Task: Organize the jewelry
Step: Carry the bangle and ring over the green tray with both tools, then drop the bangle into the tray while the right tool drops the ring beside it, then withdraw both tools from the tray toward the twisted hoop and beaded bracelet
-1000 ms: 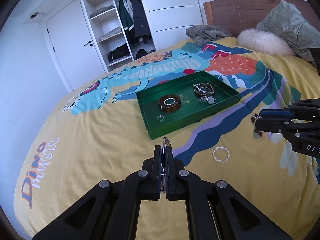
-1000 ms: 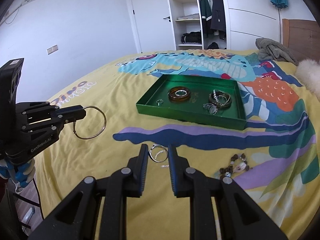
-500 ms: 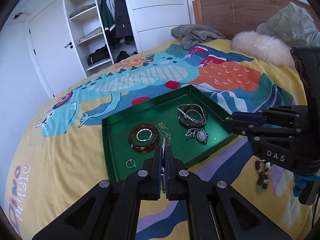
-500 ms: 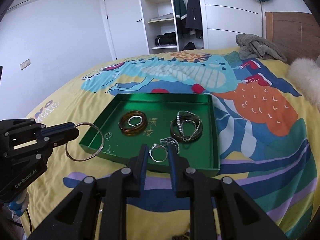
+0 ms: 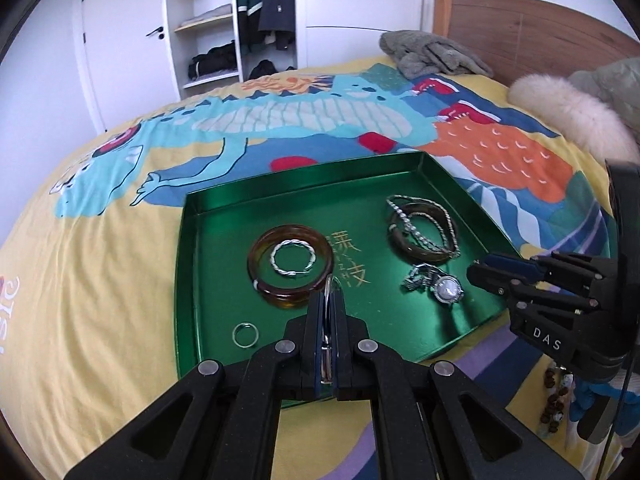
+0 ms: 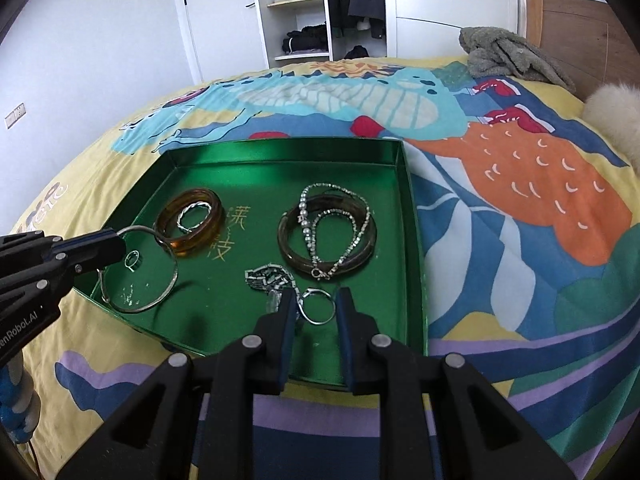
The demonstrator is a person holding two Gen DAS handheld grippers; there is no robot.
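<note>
A green tray lies on the bed. It holds an amber bangle, a dark bangle with chains, a watch and a small ring. My left gripper is shut on a thin silver bangle above the tray's near left part. My right gripper holds a small silver ring between its fingers over the tray's near right part.
A beaded bracelet lies on the yellow dinosaur bedspread right of the tray. A grey garment, a white furry cushion and the wooden headboard are at the far end. An open wardrobe stands behind.
Both grippers have moved forward from over the bedspread to above the tray, each carrying its piece. The right gripper's fingers look a little wider apart around the ring.
</note>
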